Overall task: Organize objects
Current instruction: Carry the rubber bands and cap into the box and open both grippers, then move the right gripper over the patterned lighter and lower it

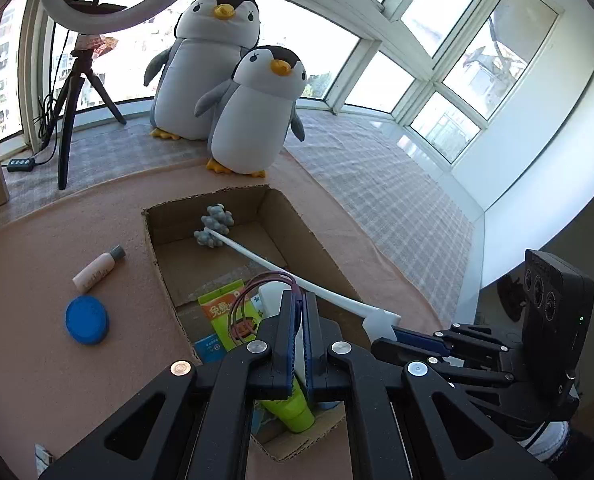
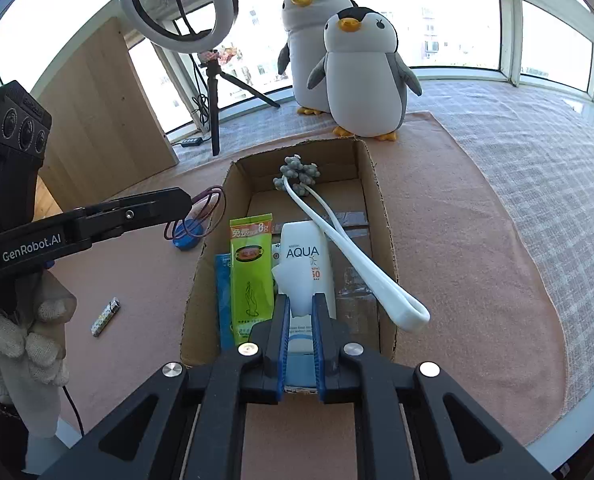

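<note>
An open cardboard box (image 1: pixel 155 258) (image 2: pixel 382 216) sits on the pink mat. It holds a white long-handled duster with a grey head (image 1: pixel 213 226) (image 2: pixel 299 172), a white AQUA tube (image 2: pixel 307 256), a green packet (image 1: pixel 221 310) (image 2: pixel 251 272) and a blue packet (image 2: pixel 221 292). My left gripper (image 1: pixel 299 300) (image 2: pixel 187 202) hovers over the box's left side, shut on purple elastic loops (image 1: pixel 253 288) (image 2: pixel 203 214). Above the box's near end, my right gripper (image 2: pixel 299 308) (image 1: pixel 411 338) is shut on a small white piece (image 2: pixel 293 284) (image 1: pixel 381 320).
Left of the box on the mat lie a pink bottle (image 1: pixel 99 268), a round blue lid (image 1: pixel 87 319) (image 2: pixel 187 238) and a small wrapped stick (image 2: pixel 105 316). Two plush penguins (image 1: pixel 249 120) (image 2: pixel 363 76) and a ring-light tripod (image 1: pixel 73 120) (image 2: pixel 215 112) stand behind. A gloved hand (image 2: pixel 29 332) holds the left gripper.
</note>
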The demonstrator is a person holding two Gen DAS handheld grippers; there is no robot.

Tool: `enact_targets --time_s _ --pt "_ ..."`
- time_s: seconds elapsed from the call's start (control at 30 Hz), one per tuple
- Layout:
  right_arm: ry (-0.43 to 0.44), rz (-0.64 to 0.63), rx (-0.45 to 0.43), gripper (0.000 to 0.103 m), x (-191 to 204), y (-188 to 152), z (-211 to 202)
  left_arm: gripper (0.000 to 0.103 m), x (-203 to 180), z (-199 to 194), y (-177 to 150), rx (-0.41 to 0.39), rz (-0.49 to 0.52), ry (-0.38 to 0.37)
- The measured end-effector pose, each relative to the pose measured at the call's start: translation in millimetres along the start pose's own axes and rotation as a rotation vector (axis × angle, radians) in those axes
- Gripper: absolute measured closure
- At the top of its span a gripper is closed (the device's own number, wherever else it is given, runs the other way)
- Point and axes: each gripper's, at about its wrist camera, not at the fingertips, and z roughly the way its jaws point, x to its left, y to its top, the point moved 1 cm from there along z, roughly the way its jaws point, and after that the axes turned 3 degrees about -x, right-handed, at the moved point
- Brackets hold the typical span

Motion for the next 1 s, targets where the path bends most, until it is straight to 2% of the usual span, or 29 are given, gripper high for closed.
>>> enact_targets --time_s 0.07,0.1,0.13,0.2,0.43,0.53,0.8,1.0 --pt "0.023 0.008 0.010 0.069 -1.6 1.0 2.3 0.092 2.8 7.9 3.2 0.016 -0.016 0.015" --pt "0.029 0.010 0.003 0.058 -1.5 1.2 1.7 0.077 6.0 9.3 3.5 0.020 -0.032 0.021" --pt "0.027 0.009 -0.008 0.052 -1.5 1.2 0.8 0.058 8.6 9.3 3.8 0.014 -0.042 0.026" --pt "0.026 0.010 -0.007 0.051 -1.7 1.8 2.0 0.042 13.8 6.8 3.9 0.003 -0.053 0.043" --pt "0.075 0.039 0.014 0.049 2.7 0.6 9.3 0.042 41.4 -23.2 -8.3 -0.021 -0.083 0.109" --pt "0.098 0.038 0.012 0.048 10.2 -1.1 8.9 0.042 61.2 -47.7 -24.8 -0.027 -0.098 0.169" --pt "0.173 0.036 0.013 0.047 36.2 -9.1 4.6 0.039 120.1 -125.2 -94.2 -0.071 -0.238 0.306" --pt "0.226 -0.012 0.036 0.047 71.3 -13.3 5.1 0.036 156.4 -169.2 -143.8 -0.073 -0.350 0.355"
